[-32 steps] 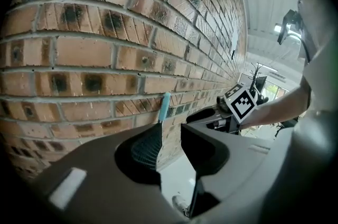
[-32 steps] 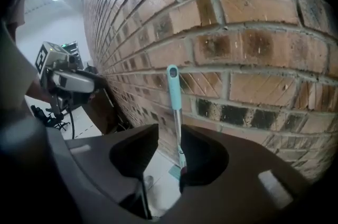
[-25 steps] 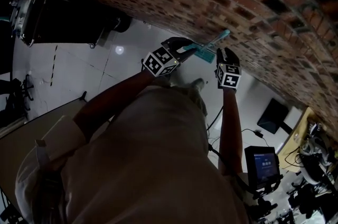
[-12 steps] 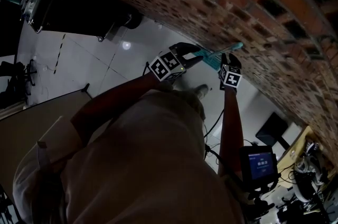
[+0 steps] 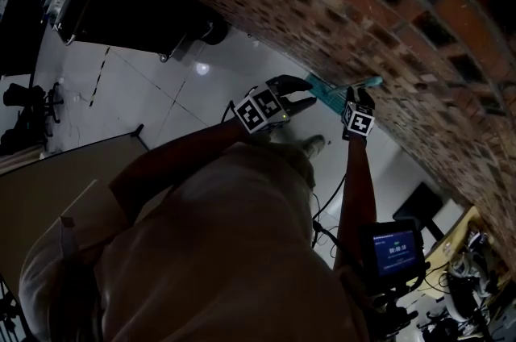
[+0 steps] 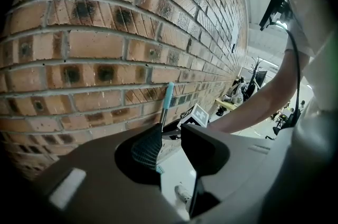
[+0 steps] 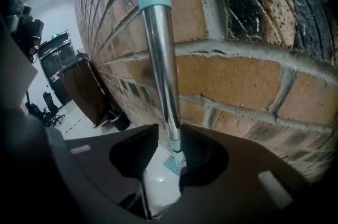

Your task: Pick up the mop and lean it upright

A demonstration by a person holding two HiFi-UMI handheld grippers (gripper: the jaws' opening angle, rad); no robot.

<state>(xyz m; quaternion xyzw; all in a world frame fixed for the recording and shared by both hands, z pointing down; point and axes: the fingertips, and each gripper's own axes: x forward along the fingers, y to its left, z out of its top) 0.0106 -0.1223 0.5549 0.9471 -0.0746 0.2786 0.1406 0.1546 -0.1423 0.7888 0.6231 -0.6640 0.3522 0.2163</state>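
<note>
The mop stands nearly upright against the brick wall [image 5: 363,2]. Its chrome handle [image 7: 161,59] has a teal grip [image 5: 372,80] at the top and a teal head [image 5: 326,93] down on the floor. My right gripper [image 5: 359,96] is shut on the handle just below the grip, and the pole runs between its jaws [image 7: 169,141]. My left gripper [image 5: 310,90] hangs open a little to the left of the mop. Nothing lies between its jaws [image 6: 169,138]. Past them the mop handle [image 6: 167,99] rests on the bricks.
A black wheeled cabinet [image 5: 121,10] stands by the wall at far left. A lit screen [image 5: 395,248] and cables lie on the floor at lower right. A tabletop [image 5: 48,187] is at left. The person's shoe [image 5: 310,145] is on the pale tiles below the mop head.
Both grippers and the mop have shifted toward the wall, and the handle's top now lies against the bricks. The left gripper's jaws stand clear of the mop.
</note>
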